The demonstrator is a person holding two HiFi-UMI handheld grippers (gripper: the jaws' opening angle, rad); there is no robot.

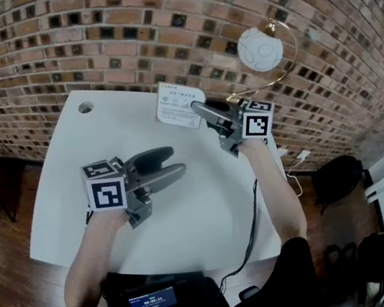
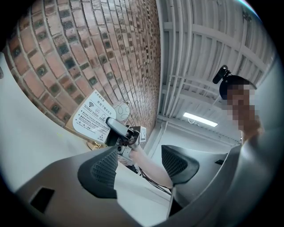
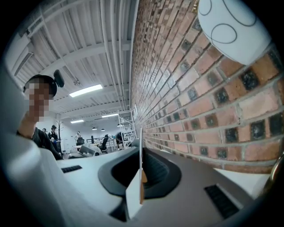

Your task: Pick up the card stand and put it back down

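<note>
Right claw [image 1: 200,111] was clamped on the card stand [image 1: 179,105] at the far side of the desk [image 1: 187,215], by the brick wall. Grab looked done; lifted or not, I couldn't tell. Setting down was left. Left claw [image 1: 174,161] hung apart, empty.

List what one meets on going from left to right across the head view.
The round hole in the table → left hand-held gripper → card stand → white globe lamp → black bag.
</note>
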